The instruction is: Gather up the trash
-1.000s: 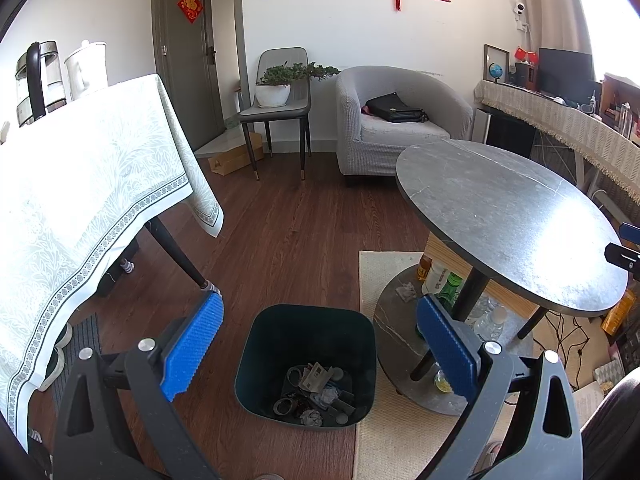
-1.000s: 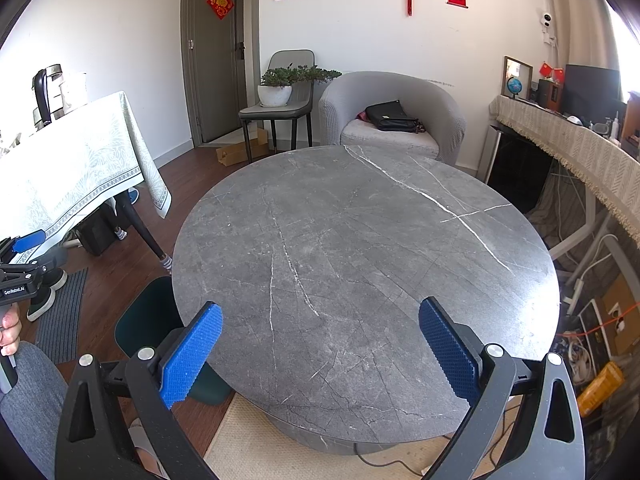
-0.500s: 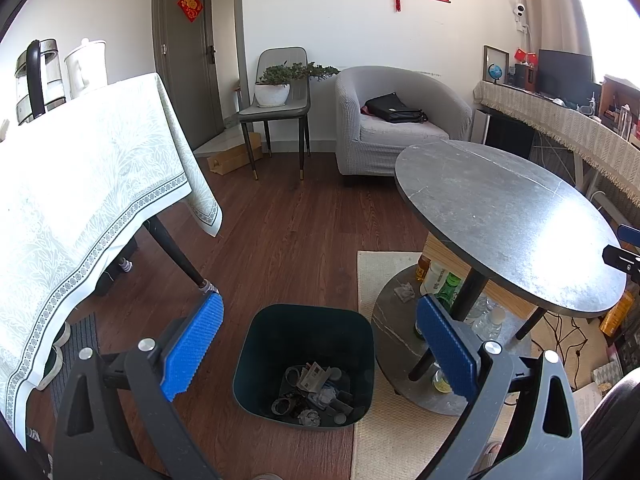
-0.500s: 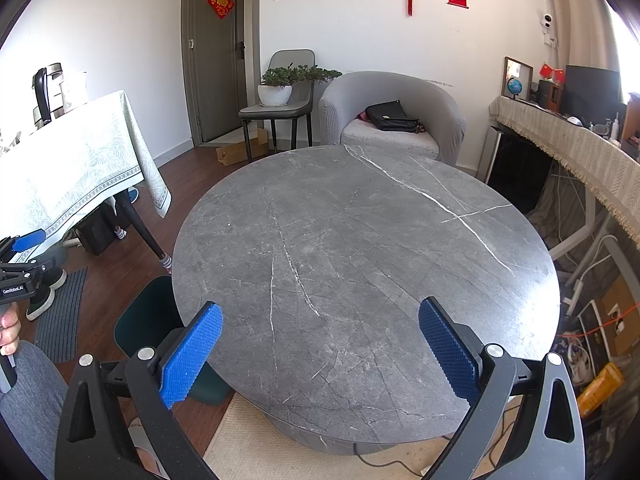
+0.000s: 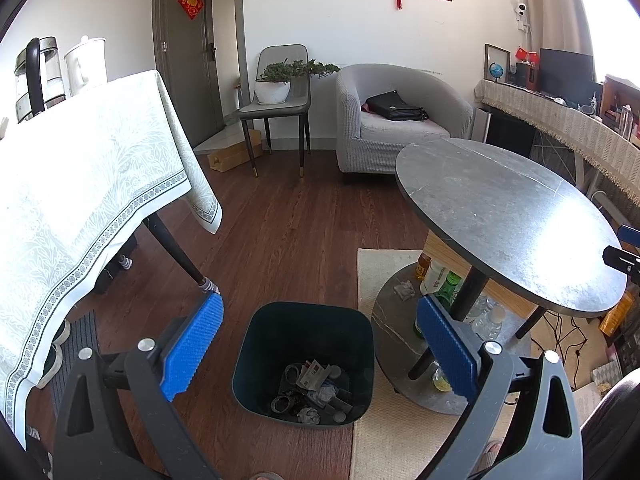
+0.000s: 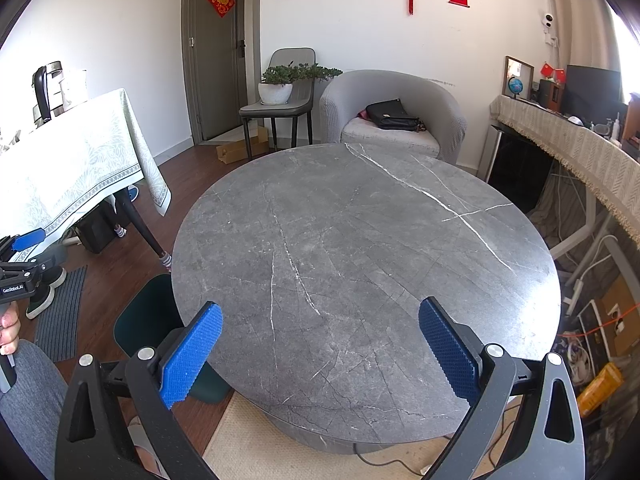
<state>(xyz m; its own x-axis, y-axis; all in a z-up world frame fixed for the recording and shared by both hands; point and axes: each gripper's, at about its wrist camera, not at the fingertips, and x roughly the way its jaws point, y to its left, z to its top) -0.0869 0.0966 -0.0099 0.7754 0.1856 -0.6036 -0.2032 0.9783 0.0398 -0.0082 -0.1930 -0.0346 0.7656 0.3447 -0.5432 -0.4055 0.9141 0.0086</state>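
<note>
A dark green bin [image 5: 256,348] stands on the wood floor beside the round grey table [image 5: 500,208]. Crumpled paper, caps and wrappers [image 5: 316,388] lie in its bottom. My left gripper [image 5: 320,344] hovers above the bin, open, with nothing between its blue pads [image 5: 192,348]. In the right wrist view my right gripper [image 6: 320,350] is open and empty over the bare near part of the table top [image 6: 360,248]. The bin [image 6: 148,316] shows partly at the table's left edge. The left gripper's tip [image 6: 24,248] and a hand [image 6: 8,328] appear at far left.
A table with a pale green cloth [image 5: 80,184] stands left, with kettles [image 5: 40,72] on it. Bottles [image 5: 444,280] and a crumpled scrap [image 5: 404,290] sit on the round table's lower shelf. A beige rug [image 5: 380,432], an armchair [image 5: 392,120] and a chair with a plant [image 5: 280,92] lie beyond.
Almost nothing differs. The left wrist view has drifted very slightly; both grippers stay open and empty.
</note>
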